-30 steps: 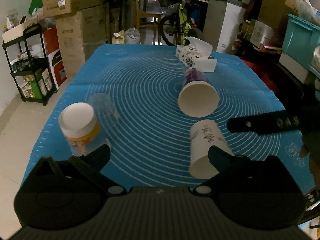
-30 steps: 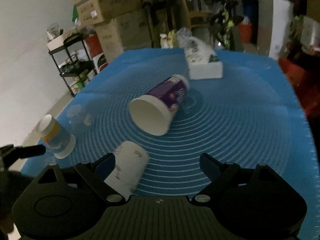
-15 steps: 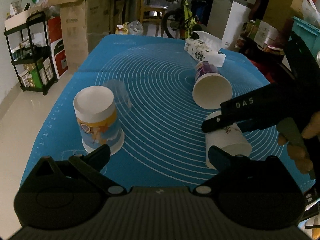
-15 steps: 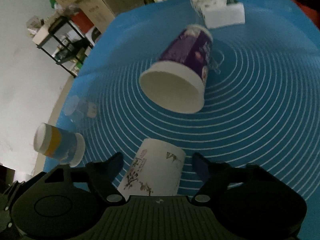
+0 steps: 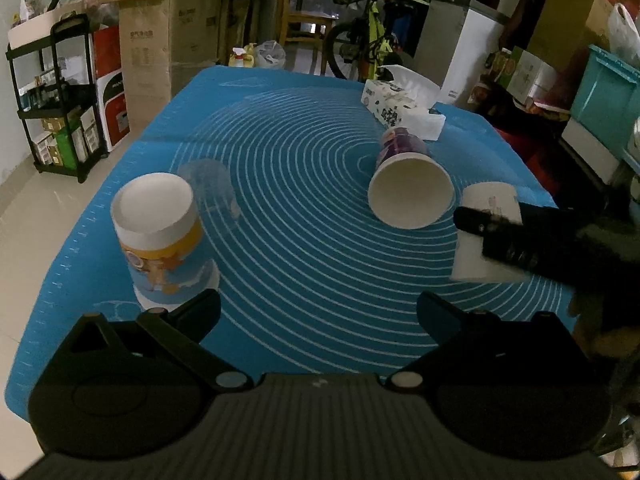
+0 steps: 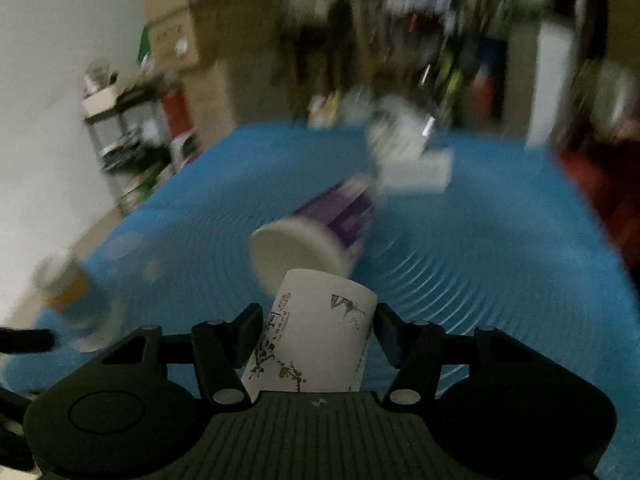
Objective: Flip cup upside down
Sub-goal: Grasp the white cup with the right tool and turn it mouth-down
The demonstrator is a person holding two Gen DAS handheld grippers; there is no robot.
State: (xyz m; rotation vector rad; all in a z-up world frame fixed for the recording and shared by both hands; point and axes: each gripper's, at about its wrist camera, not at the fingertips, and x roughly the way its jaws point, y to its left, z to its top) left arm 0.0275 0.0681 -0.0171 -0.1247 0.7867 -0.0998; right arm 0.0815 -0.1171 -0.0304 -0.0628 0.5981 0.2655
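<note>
My right gripper (image 6: 318, 330) is shut on a white paper cup with ink drawings (image 6: 316, 340), its closed base pointing away from me. From the left wrist view the same white cup (image 5: 486, 236) is held by the right gripper's fingers (image 5: 520, 240) at the mat's right side. A purple cup (image 5: 408, 184) lies on its side with its mouth toward me. A yellow-and-blue cup (image 5: 160, 240) stands upside down at the left. My left gripper (image 5: 318, 312) is open and empty near the mat's front edge.
A blue mat with white rings (image 5: 304, 184) covers the table. A clear cup (image 5: 208, 184) stands upside down behind the yellow-and-blue cup. A tissue box (image 5: 400, 110) sits at the back right. Boxes, a black shelf (image 5: 52, 96) and a bicycle surround the table.
My right gripper closed on the white cup and lifted it off the mat, turning it. The right wrist view is now motion-blurred. The left gripper drew back slightly.
</note>
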